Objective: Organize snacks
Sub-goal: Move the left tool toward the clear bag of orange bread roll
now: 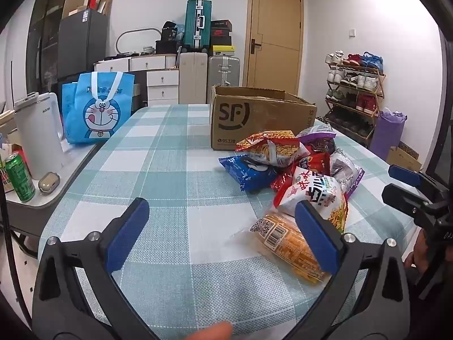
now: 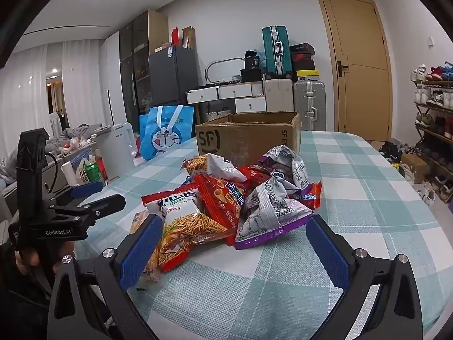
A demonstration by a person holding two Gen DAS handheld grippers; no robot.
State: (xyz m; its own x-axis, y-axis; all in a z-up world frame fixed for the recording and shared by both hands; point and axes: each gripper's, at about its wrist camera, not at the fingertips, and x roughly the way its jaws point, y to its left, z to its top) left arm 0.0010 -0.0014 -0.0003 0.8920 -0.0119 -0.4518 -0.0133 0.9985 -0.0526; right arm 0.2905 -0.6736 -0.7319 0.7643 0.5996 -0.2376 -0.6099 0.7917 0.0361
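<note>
left gripper [image 1: 223, 231] open, right gripper [image 2: 232, 245] open

We see a loose pile of snack bags [image 2: 240, 198] on the checked tablecloth, just in front of an open cardboard box [image 2: 249, 136]. A white and red bag of thin fried sticks [image 2: 181, 226] lies nearest. Beside it sits a red bag [image 2: 223, 201], then a crumpled silver and purple bag [image 2: 269, 212]. A blue bag [image 1: 246, 172] lies at the pile's left edge, and an orange packet [image 1: 286, 243], perhaps biscuits, lies flat alone.
</note>
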